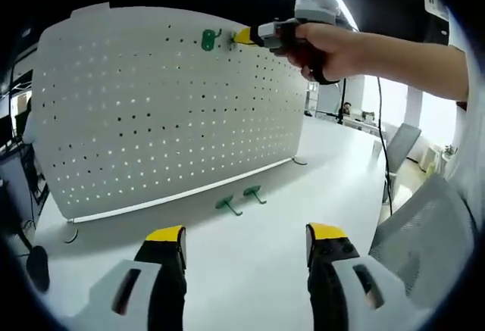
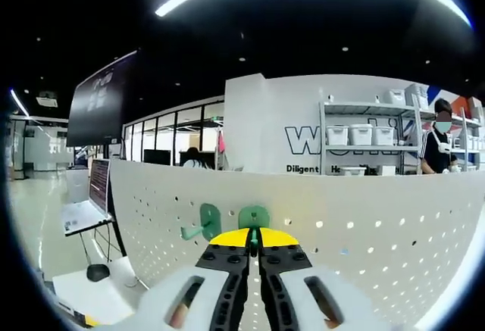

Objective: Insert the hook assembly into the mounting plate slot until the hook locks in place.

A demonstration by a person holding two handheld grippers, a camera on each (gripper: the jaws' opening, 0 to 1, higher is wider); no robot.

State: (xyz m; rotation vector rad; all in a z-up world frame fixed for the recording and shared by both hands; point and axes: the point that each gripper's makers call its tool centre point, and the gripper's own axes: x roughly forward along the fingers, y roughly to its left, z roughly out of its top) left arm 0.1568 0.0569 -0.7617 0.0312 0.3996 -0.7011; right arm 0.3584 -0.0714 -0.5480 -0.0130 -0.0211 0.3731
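The white pegboard mounting plate (image 1: 167, 104) stands upright on the table. One green hook (image 1: 208, 39) hangs in its top row; in the right gripper view this hook (image 2: 201, 223) sticks out to the left. My right gripper (image 1: 246, 35), held by a hand, is at the board's upper edge just right of that hook. In its own view the right gripper (image 2: 254, 234) is shut on a second green hook (image 2: 254, 216), whose back plate is against the board. Two more green hooks (image 1: 227, 205) (image 1: 254, 192) lie on the table before the board. My left gripper (image 1: 247, 234) is open, low over the table.
The white table (image 1: 333, 164) runs on to the right of the board, with office chairs (image 1: 402, 145) beyond. Behind the board are a dark screen (image 2: 102, 100), a laptop (image 2: 83, 213), a mouse (image 2: 97, 272), shelves with bins (image 2: 364, 138) and a person (image 2: 439, 149).
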